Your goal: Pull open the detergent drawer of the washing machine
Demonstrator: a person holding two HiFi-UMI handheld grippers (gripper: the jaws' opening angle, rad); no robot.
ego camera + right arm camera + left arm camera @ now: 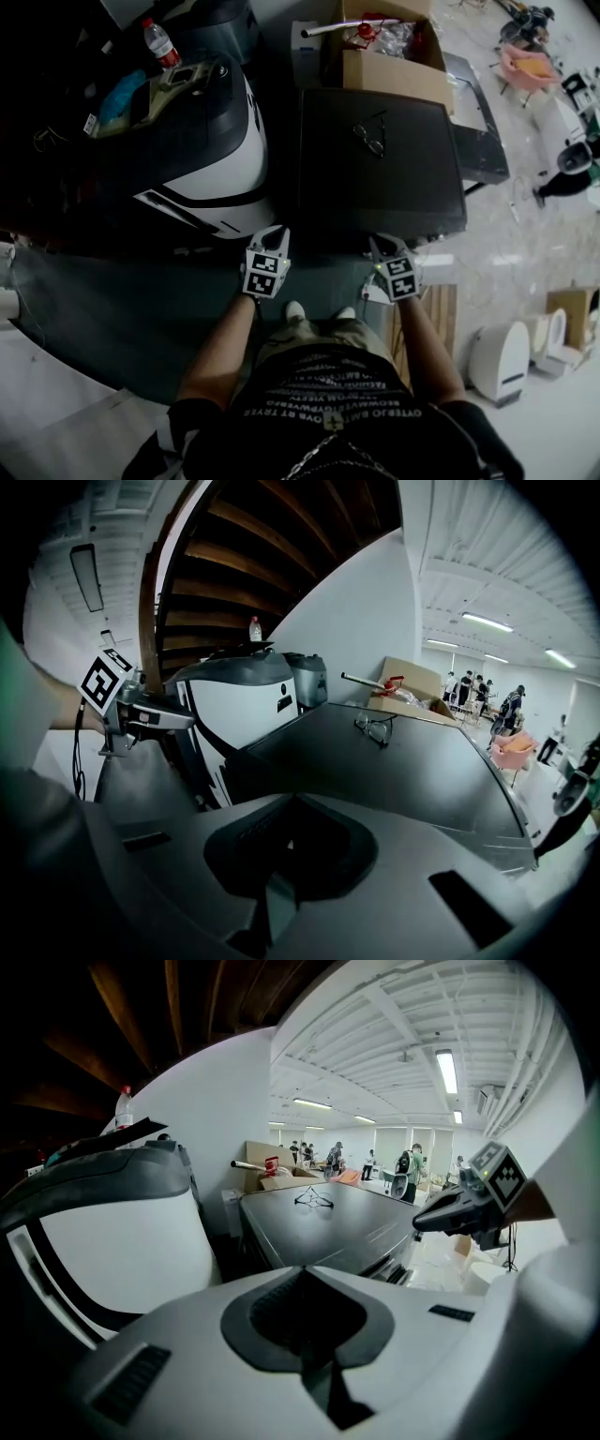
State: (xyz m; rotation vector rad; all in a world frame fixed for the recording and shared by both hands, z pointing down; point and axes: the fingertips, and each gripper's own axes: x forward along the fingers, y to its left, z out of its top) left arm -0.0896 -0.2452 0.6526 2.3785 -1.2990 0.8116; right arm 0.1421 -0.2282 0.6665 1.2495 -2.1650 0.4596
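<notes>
The washing machine (380,164) is a dark box with a flat black top straight ahead of me; it also fills the middle of the left gripper view (328,1227) and the right gripper view (403,761). Its front face is barely visible, and I cannot make out the detergent drawer. My left gripper (272,232) hangs shut and empty just in front of the machine's left front corner. My right gripper (382,246) is shut and empty at the front edge, right of centre. Each gripper shows in the other's view, the right gripper (422,1222) and the left gripper (187,722).
A pair of glasses (370,136) lies on the washer's top. A white and grey machine (202,141) stands close on the left, with a water bottle (161,42) behind it. An open cardboard box (389,56) sits behind the washer. A small white appliance (502,356) stands on the floor at the right.
</notes>
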